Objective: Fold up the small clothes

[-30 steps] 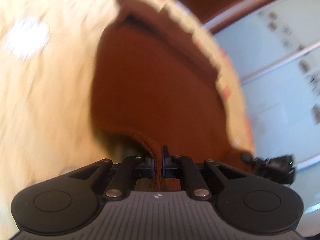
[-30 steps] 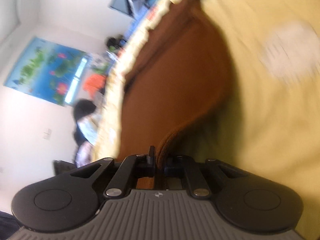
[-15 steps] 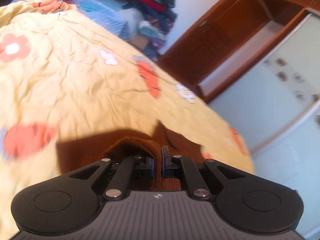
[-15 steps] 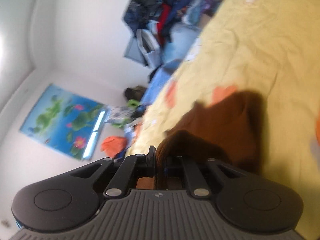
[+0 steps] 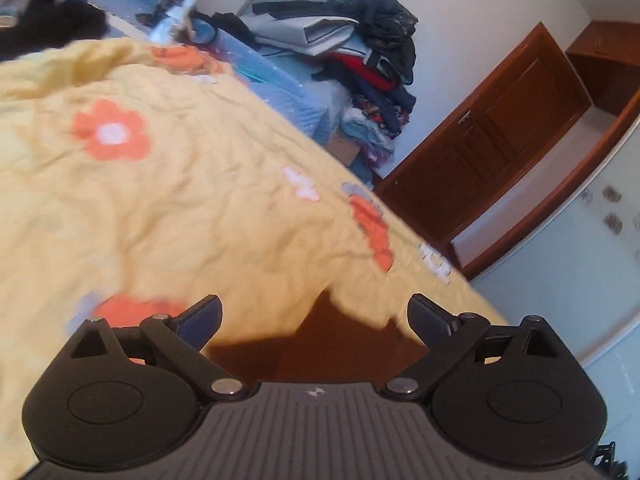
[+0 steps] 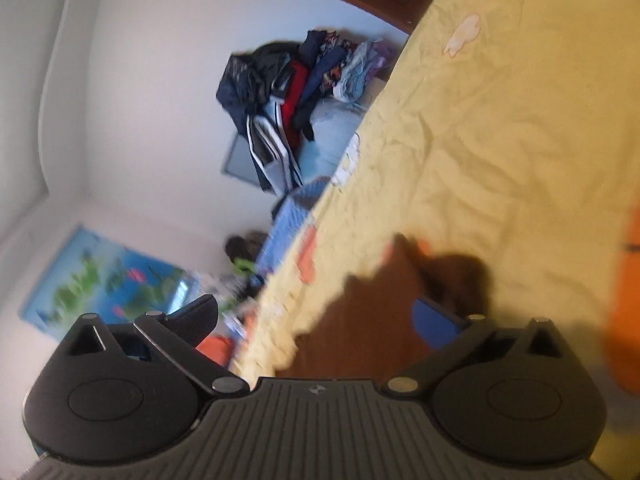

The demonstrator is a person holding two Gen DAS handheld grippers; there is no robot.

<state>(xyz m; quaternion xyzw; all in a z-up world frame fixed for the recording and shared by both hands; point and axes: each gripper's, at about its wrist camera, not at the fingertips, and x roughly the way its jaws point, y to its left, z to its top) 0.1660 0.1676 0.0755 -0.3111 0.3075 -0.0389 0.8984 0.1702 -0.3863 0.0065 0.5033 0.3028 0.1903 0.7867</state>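
Note:
A small brown garment (image 5: pixel 320 344) lies on the yellow flowered bedspread (image 5: pixel 180 208), just under the front of my left gripper (image 5: pixel 314 314). That gripper's jaws are opening wide and its pads touch nothing; the brown cloth lies below the gap. In the right wrist view the same brown garment (image 6: pixel 372 320) lies on the bedspread (image 6: pixel 500 140) near the bed's edge. My right gripper (image 6: pixel 316 318) is also opening, its jaws far apart and free of the cloth. Most of the garment is hidden behind both gripper bodies.
A heap of dark, red and blue clothes (image 5: pixel 368 64) is piled past the far end of the bed, and shows as clothes (image 6: pixel 296 88) in the right view. A brown wooden door (image 5: pixel 492 152) stands at the right. A blue poster (image 6: pixel 108 276) hangs on the white wall.
Both grippers were shut on an edge of the brown garment and carried it across the bed. Now both have let go and stand wide apart, with the cloth lying on the bedspread.

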